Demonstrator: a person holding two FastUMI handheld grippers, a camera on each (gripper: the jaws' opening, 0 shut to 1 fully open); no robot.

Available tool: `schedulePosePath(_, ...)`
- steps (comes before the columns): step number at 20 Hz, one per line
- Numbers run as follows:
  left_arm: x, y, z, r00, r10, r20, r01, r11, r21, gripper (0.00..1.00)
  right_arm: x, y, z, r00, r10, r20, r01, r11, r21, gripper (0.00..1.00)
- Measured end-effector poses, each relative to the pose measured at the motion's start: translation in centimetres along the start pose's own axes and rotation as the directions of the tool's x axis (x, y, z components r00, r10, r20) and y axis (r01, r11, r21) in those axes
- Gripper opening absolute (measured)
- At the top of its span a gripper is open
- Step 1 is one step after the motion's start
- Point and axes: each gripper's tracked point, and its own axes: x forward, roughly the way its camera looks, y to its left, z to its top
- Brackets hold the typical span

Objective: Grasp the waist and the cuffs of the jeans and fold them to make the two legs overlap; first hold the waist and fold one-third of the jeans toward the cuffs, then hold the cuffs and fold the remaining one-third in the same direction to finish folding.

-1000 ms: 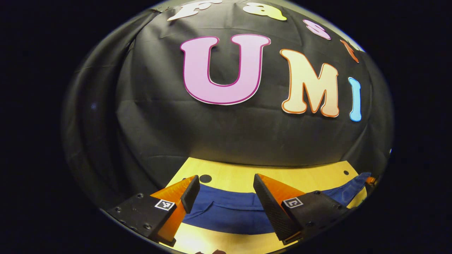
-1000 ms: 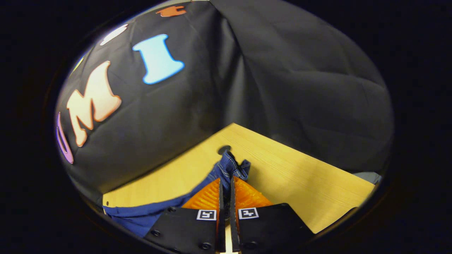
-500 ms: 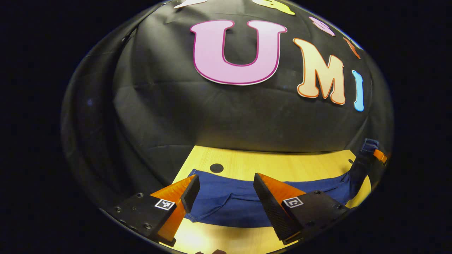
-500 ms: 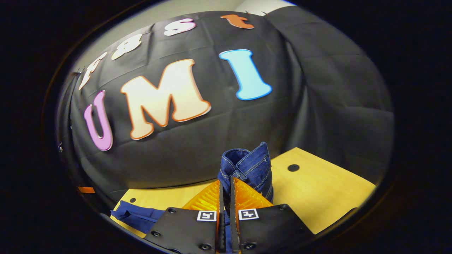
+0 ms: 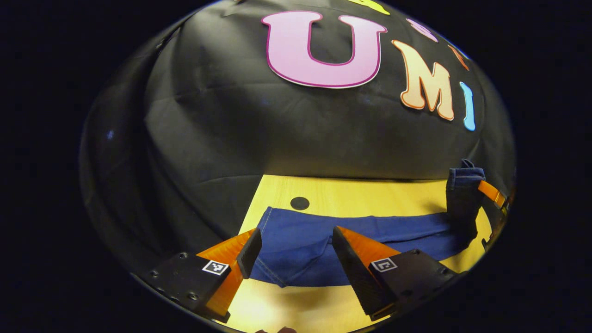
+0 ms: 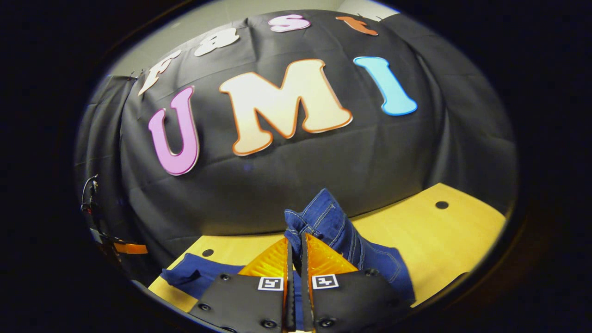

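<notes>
The right claw (image 6: 294, 252) pinches the cuffs (image 6: 319, 222), lifted off the bench (image 6: 444, 240) for folding; the left claw (image 5: 293, 252), spread (holding nothing), hovers over the jeans (image 5: 314, 233).

Light wood tabletop (image 5: 370, 199), bare grain along far edge, running up to black cloth wall (image 5: 222, 129). Round dark hole (image 5: 299, 203) in tabletop near far left corner. In right gripper view: tabletop (image 6: 444, 240), two dark holes (image 6: 441, 204) (image 6: 207, 253) well apart; cloth wall (image 6: 393, 162) creased, pale room wall (image 6: 222, 18) above.
</notes>
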Motion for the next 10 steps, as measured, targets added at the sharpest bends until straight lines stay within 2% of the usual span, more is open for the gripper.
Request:
schedulePosePath(4, 1.9, 2.1, -2.3, 0.999, -0.01, -0.036, 0.01, 1.0, -0.018, 0.96, 1.4, 3.6, -6.5, 0.997, 0.017, -0.069, -0.02, 0.999, -0.046, 0.08)
schedulePosePath(7, 3.6, 3.3, -4.0, 0.998, -0.02, -0.063, 0.017, 0.999, -0.047, 0.96, 1.7, 4.9, -10.5, 0.993, 0.001, -0.121, -0.013, 0.995, -0.099, 0.08)
schedulePosePath(8, 4.3, 3.8, -4.9, 0.997, -0.023, -0.08, 0.019, 0.999, -0.051, 0.96, 1.4, 5.5, -11.3, 0.99, 0.015, -0.143, -0.03, 0.995, -0.099, 0.09)
schedulePosePath(9, 5.0, 4.3, -5.7, 0.995, -0.02, -0.096, 0.015, 0.998, -0.056, 0.96, 0.7, 6.4, -11.7, 0.987, 0.034, -0.157, -0.048, 0.995, -0.085, 0.14)
schedulePosePath(10, 5.5, 4.7, -6.6, 0.994, -0.019, -0.112, 0.013, 0.998, -0.059, 0.96, 0.3, 7.2, -11.7, 0.987, 0.049, -0.152, -0.062, 0.995, -0.081, 0.32)
